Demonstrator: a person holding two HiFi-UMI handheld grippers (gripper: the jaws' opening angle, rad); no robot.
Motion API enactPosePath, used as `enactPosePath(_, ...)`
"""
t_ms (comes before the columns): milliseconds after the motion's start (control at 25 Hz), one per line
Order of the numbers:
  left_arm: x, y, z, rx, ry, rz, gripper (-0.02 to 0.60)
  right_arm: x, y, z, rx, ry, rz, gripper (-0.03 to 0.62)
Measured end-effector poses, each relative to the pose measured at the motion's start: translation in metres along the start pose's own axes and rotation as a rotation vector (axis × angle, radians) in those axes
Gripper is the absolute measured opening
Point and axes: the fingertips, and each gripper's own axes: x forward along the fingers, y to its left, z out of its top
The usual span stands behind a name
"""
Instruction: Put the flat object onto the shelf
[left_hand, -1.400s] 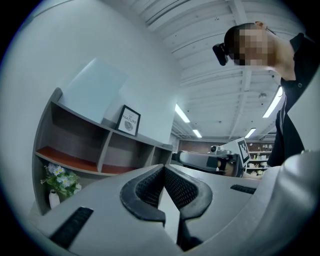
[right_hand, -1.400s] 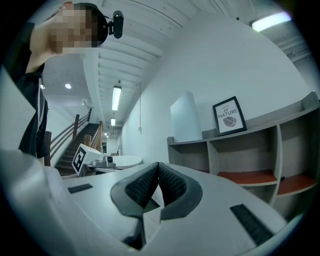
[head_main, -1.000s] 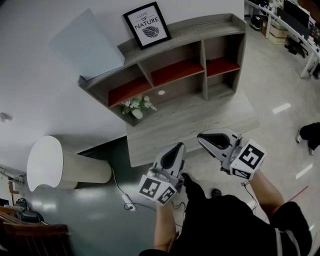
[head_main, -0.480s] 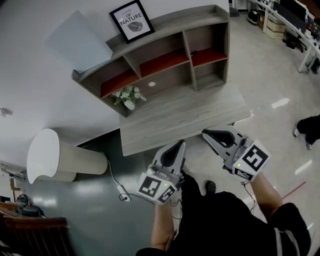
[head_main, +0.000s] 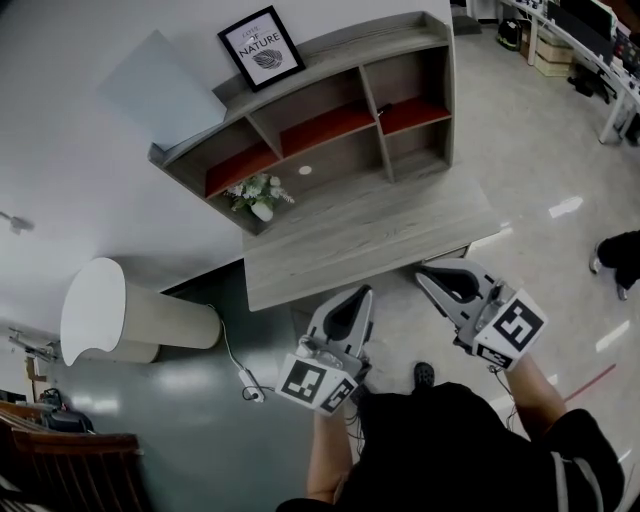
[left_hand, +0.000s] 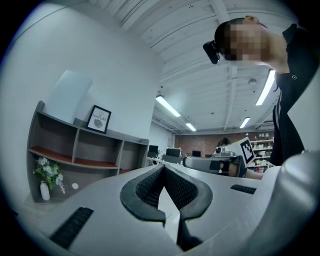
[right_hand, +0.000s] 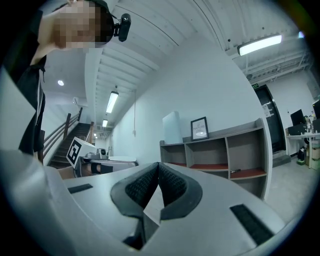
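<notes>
On top of the grey wooden shelf (head_main: 330, 95) stands a black-framed picture (head_main: 262, 47), and a pale flat panel (head_main: 160, 88) leans on the wall beside it. The shelf rests on a low grey table (head_main: 360, 235). My left gripper (head_main: 360, 293) and right gripper (head_main: 424, 270) hover at the table's front edge, both shut and empty, pointing level toward the shelf. The left gripper view shows its jaws (left_hand: 163, 167) meeting, with the picture (left_hand: 99, 119) far off. The right gripper view shows its jaws (right_hand: 158, 165) shut, with the picture (right_hand: 199, 128) and the panel (right_hand: 171, 127) beyond.
A small vase of white flowers (head_main: 260, 198) stands in the shelf's lower left compartment. A small dark item (right_hand: 237, 170) lies on a red shelf board. A white cylinder (head_main: 110, 325) lies left of the table, with a cable (head_main: 245, 385) on the floor. Someone's shoe (head_main: 620, 265) shows at right.
Both grippers have drawn back from over the table top to its front edge. Both stay shut and empty.
</notes>
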Motion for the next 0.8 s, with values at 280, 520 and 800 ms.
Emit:
enactPosePath(280, -0.011, 0.003, 0.004, 0.002, -0.002, 0.010, 0.012, 0.003, 0.006, -0.001, -0.019, 0.010, -0.011, 0.014)
enactPosePath(520, -0.029, 0.004, 0.001, -0.001, -0.004, 0.027, 0.012, 0.007, 0.021, -0.009, -0.011, 0.025, 0.000, 0.014)
enactPosePath(800, -0.046, 0.008, -0.002, -0.012, -0.007, 0.043, 0.012, 0.011, 0.037, -0.018, -0.042, 0.052, 0.004, 0.014)
